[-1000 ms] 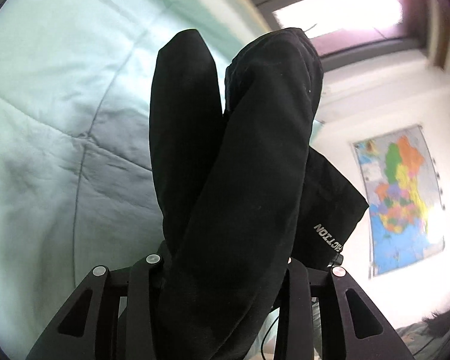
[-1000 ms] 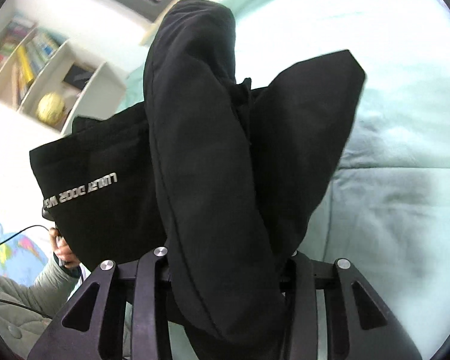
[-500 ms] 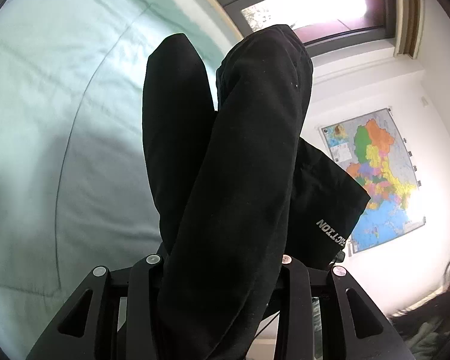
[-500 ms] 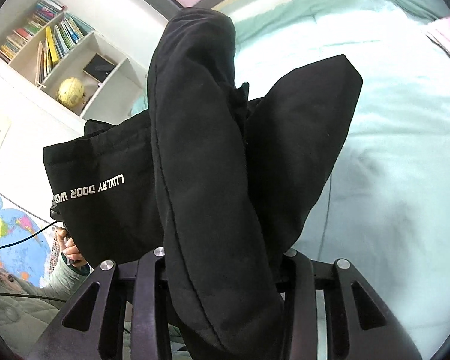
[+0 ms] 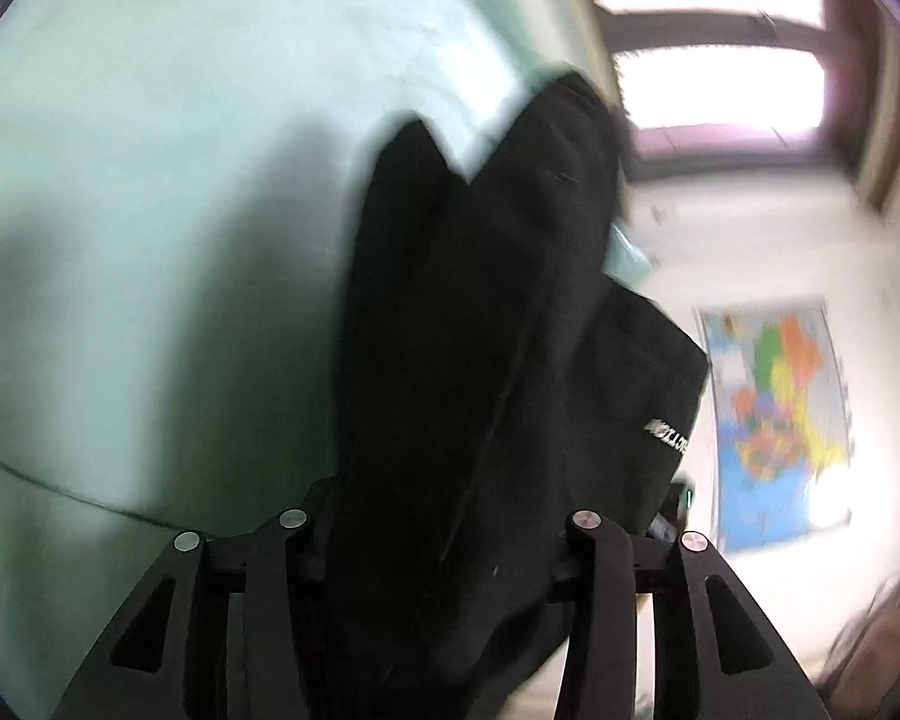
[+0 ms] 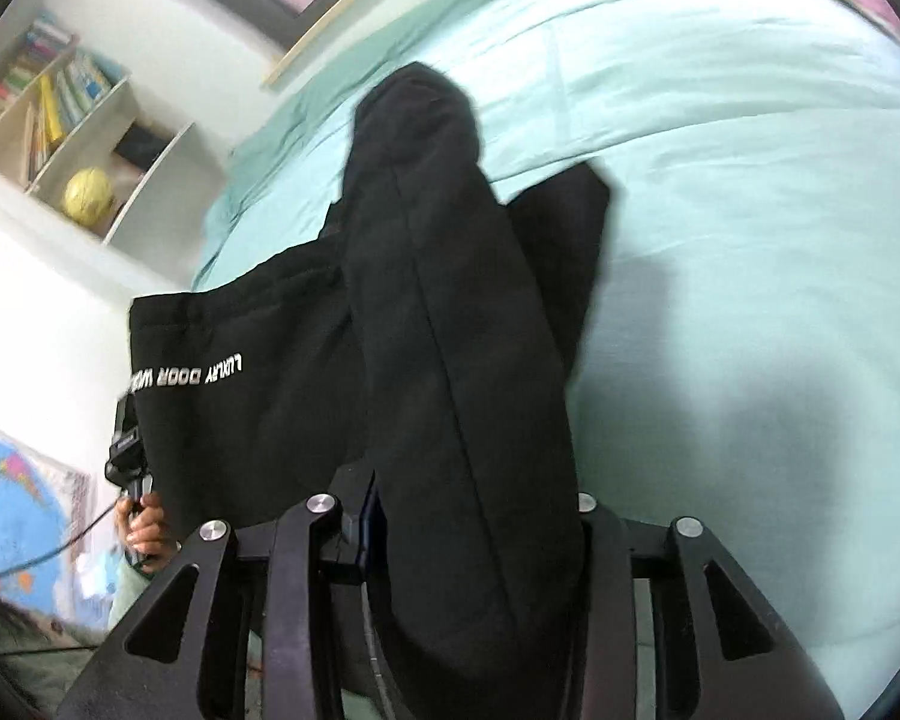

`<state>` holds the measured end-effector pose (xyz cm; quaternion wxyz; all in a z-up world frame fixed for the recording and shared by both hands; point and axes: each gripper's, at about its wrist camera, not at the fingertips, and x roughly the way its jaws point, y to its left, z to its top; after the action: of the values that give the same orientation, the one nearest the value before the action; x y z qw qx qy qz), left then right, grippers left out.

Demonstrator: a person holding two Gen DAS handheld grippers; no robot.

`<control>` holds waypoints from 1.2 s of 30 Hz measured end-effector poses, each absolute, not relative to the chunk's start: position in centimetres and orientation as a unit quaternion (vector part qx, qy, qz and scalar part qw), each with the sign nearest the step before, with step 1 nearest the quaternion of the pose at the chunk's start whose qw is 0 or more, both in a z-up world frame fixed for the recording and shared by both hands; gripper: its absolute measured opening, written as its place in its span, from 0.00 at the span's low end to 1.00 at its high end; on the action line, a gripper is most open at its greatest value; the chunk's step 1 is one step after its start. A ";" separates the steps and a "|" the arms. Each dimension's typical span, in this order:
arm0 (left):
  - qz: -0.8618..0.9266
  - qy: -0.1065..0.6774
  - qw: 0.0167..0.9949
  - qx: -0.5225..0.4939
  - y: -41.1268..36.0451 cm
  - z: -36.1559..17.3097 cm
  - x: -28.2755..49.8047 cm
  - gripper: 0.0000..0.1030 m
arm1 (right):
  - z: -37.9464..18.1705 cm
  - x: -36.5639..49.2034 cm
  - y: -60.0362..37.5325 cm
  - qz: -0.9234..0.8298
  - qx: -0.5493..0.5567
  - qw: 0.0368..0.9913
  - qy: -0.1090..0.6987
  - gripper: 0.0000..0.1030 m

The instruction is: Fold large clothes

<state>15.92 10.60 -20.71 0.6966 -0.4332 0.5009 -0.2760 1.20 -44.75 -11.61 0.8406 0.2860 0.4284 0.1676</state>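
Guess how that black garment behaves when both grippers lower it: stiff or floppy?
Probably floppy: the black garment drapes limply over the right gripper and left gripper. Thick folded layers suggest some weight, so it likely sags. It should settle onto the green bedding without sliding.

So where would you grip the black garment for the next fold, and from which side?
The black garment hangs bunched from both tools, left tool and right tool. Probably best re-gripped at the flat hem with the white lettering, coming from its open edge: that part hangs smooth and single-layered, unlike the thick clamped folds.
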 end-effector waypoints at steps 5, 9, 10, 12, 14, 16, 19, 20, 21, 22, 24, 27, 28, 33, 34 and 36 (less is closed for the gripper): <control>-0.307 0.474 0.655 -0.502 13.8 -24.4 15.2 0.47 | -15.9 -1.8 -47.4 0.080 0.328 0.831 0.442 0.59; -0.237 0.472 0.758 -0.383 13.9 -18.5 12.9 0.47 | -13.3 -5.6 -48.6 0.018 0.302 0.853 0.425 0.60; -0.209 0.464 0.796 -0.327 13.6 -16.1 12.0 0.47 | -11.4 -6.5 -48.2 -0.007 0.274 0.870 0.410 0.60; -0.162 0.431 0.856 -0.236 12.3 -11.7 10.2 0.48 | -8.7 -7.6 -48.1 -0.030 0.240 0.892 0.382 0.60; -0.159 0.404 0.883 -0.181 9.6 -8.5 8.6 0.51 | -6.7 -7.9 -45.7 -0.006 0.219 0.908 0.357 0.60; -0.184 0.383 0.894 -0.144 6.4 -6.6 7.6 0.55 | -5.5 -6.8 -42.0 0.014 0.183 0.918 0.352 0.60; -0.179 0.385 0.902 -0.075 0.6 -6.4 6.9 0.59 | -5.8 -3.4 -35.4 0.022 0.134 0.917 0.376 0.60; -0.173 0.393 0.902 -0.053 -0.5 -7.2 7.2 0.59 | -6.6 -2.1 -33.5 0.026 0.132 0.912 0.388 0.60; -0.171 0.400 0.900 -0.036 -1.1 -8.4 7.0 0.59 | -8.0 -1.1 -32.4 0.029 0.128 0.903 0.408 0.60; -0.167 0.410 0.896 -0.025 -2.2 -9.4 7.6 0.59 | -9.3 -1.0 -31.9 0.021 0.116 0.897 0.425 0.60; -0.155 0.464 0.872 -0.027 -3.3 -13.3 9.3 0.58 | -12.4 -0.5 -31.1 -0.005 0.092 0.883 0.460 0.60; -0.140 0.460 0.877 -0.032 -3.0 -16.1 10.3 0.60 | -13.9 -0.8 -30.9 -0.025 0.081 0.888 0.452 0.60; -0.135 0.462 0.876 -0.031 -3.0 -16.1 10.4 0.60 | -13.8 -0.6 -30.7 -0.029 0.082 0.887 0.453 0.60; -0.084 0.439 0.895 0.011 -3.7 -13.4 9.1 0.60 | -12.1 -1.7 -31.1 -0.039 0.112 0.883 0.454 0.60; -0.066 0.422 0.903 0.034 -3.9 -12.5 8.4 0.60 | -11.3 -2.3 -30.9 -0.039 0.113 0.887 0.445 0.61; -0.046 0.387 0.919 0.057 -4.0 -10.4 6.9 0.60 | -9.4 -4.0 -31.0 -0.043 0.112 0.897 0.424 0.63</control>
<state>6.89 -4.02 -10.41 0.9192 0.0567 0.3869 -0.0459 -3.97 -30.96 -9.40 0.8975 0.1121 0.4245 -0.0425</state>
